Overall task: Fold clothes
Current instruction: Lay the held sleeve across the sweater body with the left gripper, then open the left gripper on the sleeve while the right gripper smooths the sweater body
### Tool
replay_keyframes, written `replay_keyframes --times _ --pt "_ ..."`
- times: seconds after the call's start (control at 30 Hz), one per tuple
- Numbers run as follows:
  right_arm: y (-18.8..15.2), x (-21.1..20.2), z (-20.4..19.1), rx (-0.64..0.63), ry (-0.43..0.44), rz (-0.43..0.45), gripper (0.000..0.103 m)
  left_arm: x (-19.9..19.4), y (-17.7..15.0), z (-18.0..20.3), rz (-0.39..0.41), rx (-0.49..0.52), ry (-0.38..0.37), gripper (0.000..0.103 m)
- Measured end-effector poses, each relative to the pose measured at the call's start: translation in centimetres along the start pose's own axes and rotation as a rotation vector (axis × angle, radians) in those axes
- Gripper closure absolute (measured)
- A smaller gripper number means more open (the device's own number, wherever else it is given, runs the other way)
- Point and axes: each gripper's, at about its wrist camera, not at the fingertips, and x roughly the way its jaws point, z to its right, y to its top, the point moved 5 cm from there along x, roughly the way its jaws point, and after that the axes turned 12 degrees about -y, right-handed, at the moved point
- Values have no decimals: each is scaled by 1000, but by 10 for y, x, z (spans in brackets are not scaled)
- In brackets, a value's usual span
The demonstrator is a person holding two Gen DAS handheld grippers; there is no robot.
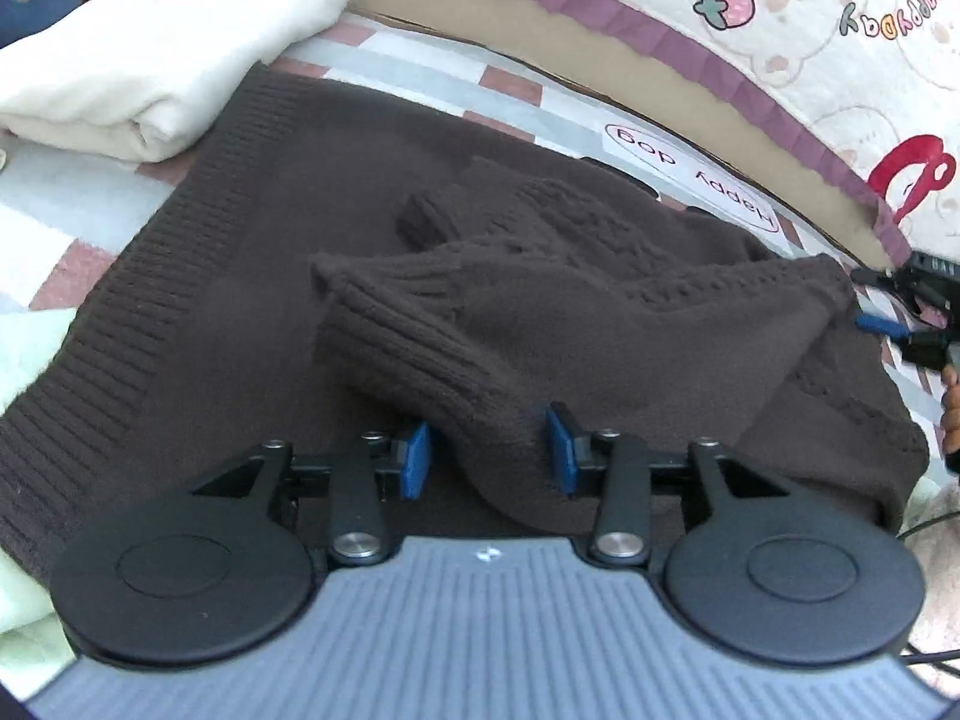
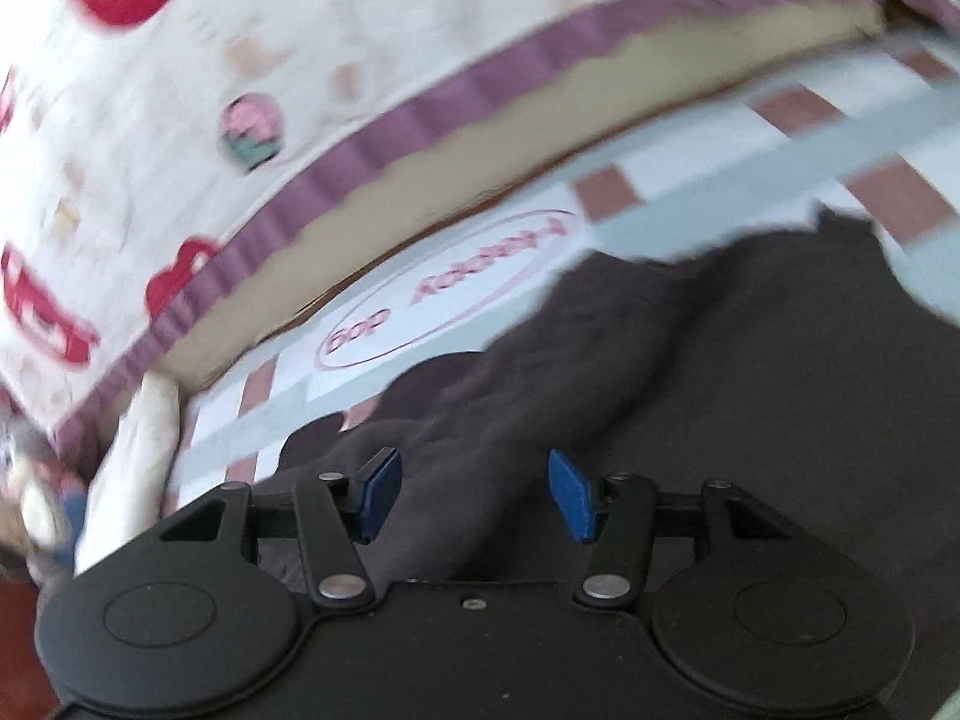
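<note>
A dark brown knit sweater (image 1: 240, 312) lies spread on a checked bed sheet (image 1: 420, 72). One sleeve (image 1: 480, 360) is folded across its body, and the sleeve's cuff end lies between the blue pads of my left gripper (image 1: 489, 456), whose jaws stand apart on either side of it. My right gripper (image 2: 474, 495) is open over the sweater's edge (image 2: 750, 390); that view is blurred. The right gripper also shows in the left wrist view (image 1: 900, 324) at the sweater's right side.
A folded cream garment (image 1: 156, 54) lies at the back left beside the sweater. A pale green cloth (image 1: 24, 570) lies at the left. A cartoon-print quilt with purple trim (image 1: 810, 18) runs along the back, over a tan mattress edge (image 2: 480, 204).
</note>
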Motion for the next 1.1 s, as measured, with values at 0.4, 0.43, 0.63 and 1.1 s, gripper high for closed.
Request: replay_keyframes --times 0.4,0.43,0.63,1.1 --pt "37 89 -8 -49 -296 -191 35 -1 -5 2 9 39 -5 64" --pt "40 91 -6 -30 -296 -185 35 0 -6 0 9 29 -11 64" --pt "51 106 -5 -37 -308 -151 33 2 -6 -1 9 29 -16 63" --pt "20 -25 106 79 -237 -63 91 -38 30 6 256 28 -85 63"
